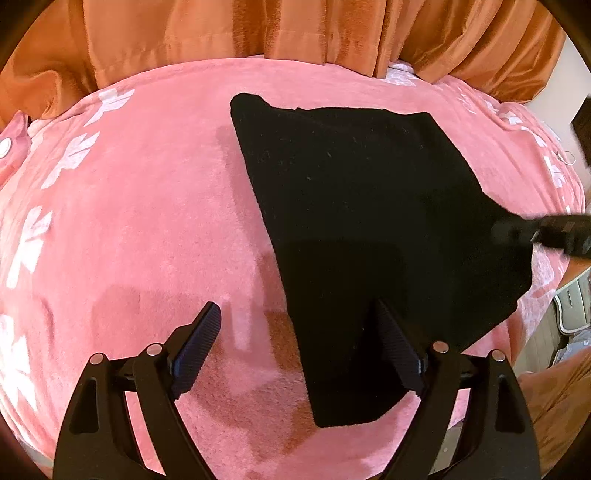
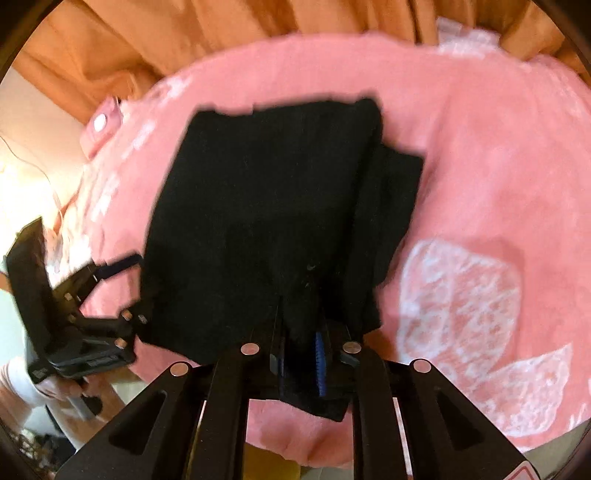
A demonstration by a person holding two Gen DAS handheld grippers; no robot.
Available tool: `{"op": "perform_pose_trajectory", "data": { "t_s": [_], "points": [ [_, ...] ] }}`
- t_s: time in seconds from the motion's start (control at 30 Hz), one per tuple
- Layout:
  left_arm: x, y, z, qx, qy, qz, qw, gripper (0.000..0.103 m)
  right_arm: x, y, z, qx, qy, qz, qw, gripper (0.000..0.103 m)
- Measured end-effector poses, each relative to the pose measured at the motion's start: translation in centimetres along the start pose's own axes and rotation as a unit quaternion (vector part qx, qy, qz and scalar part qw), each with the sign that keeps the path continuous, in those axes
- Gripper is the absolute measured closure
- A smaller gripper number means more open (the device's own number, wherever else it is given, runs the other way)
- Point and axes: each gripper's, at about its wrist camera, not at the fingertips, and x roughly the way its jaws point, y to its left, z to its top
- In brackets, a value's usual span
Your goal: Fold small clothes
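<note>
A small black garment [image 1: 354,206] lies on a pink blanket [image 1: 147,206]. My left gripper [image 1: 295,314] is open just above the garment's near left edge, one finger over the cloth and one over the blanket. My right gripper [image 2: 301,317] is shut on the garment's [image 2: 258,206] near edge and holds a pinch of the cloth between its fingers. The right gripper shows blurred at the right of the left wrist view [image 1: 554,230]. The left gripper shows open at the left of the right wrist view [image 2: 122,284].
Orange curtains [image 1: 295,29] hang behind the pink blanket, which has white flower prints [image 2: 461,295]. A pink object with a white button [image 2: 105,123] lies at the blanket's far left edge. Floor and furniture show past the right edge [image 1: 569,306].
</note>
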Motion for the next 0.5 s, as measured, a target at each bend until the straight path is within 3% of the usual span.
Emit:
{"op": "perform_pose_trajectory", "data": {
  "t_s": [0.17,0.27,0.37,0.5],
  "points": [
    [-0.8,0.4,0.2,-0.016,-0.003,-0.009,0.9998,0.02,-2.0,2.3,1.3,-0.024,-0.055,0.011,0.998,0.087],
    [-2.8,2.3,1.0,-0.059,-0.046,-0.015,0.9971,0.021,-1.1,4.4,2.4,-0.045,-0.059,0.023,0.997,0.087],
    [-5.2,5.9,2.0,-0.111,-0.103,0.016,0.9884,0.021,-0.4,6.5,2.9,-0.067,-0.061,0.038,0.995,0.087],
    [-5.3,9.7,2.3,-0.171,-0.091,0.046,0.98,0.021,2.4,8.9,3.0,-0.088,-0.031,0.052,0.994,0.087]
  ]
}}
